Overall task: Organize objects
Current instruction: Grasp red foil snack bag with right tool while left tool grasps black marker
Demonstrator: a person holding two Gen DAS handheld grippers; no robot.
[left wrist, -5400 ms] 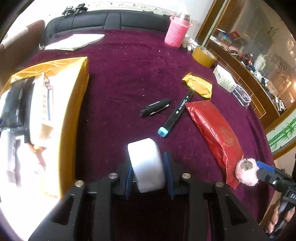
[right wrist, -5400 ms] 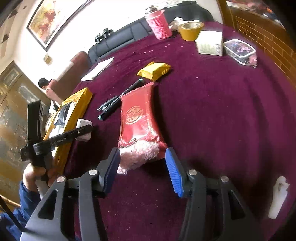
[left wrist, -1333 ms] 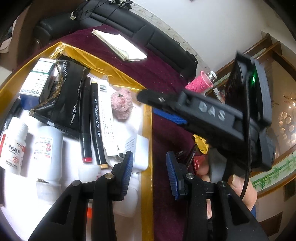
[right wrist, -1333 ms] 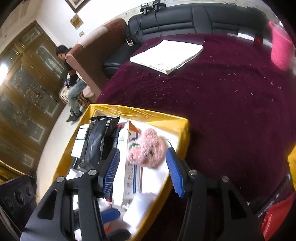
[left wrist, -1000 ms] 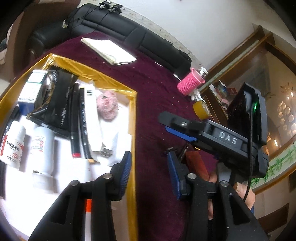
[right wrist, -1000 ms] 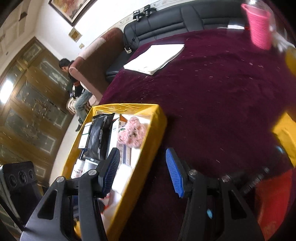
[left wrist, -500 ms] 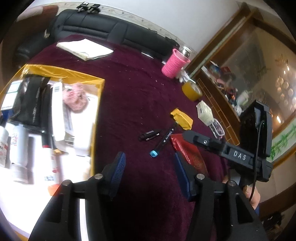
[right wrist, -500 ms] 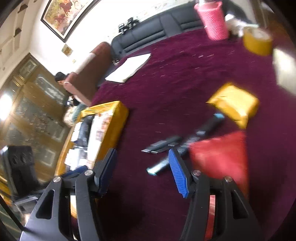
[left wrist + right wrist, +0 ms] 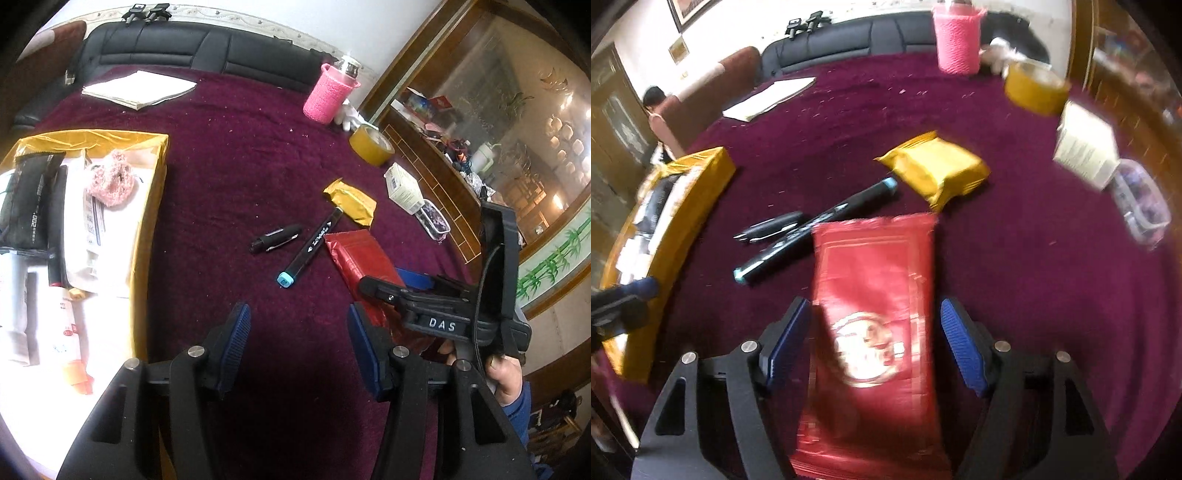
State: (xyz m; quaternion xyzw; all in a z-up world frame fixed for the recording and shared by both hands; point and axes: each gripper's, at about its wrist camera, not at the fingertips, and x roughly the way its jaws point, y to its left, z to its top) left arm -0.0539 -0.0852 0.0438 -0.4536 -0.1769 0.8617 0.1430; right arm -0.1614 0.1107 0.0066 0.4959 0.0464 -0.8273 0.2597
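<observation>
The right gripper is right over the red bag. Its jaws are opening, one on each side of the bag, and the pads do not press it. The left gripper is partly open over bare purple cloth and has nothing in it. Farther out lie a marker and a black pen, side by side, then a yellow packet by the marker's far tip. The gold box sits at the left, and the pink puff lies inside it.
</observation>
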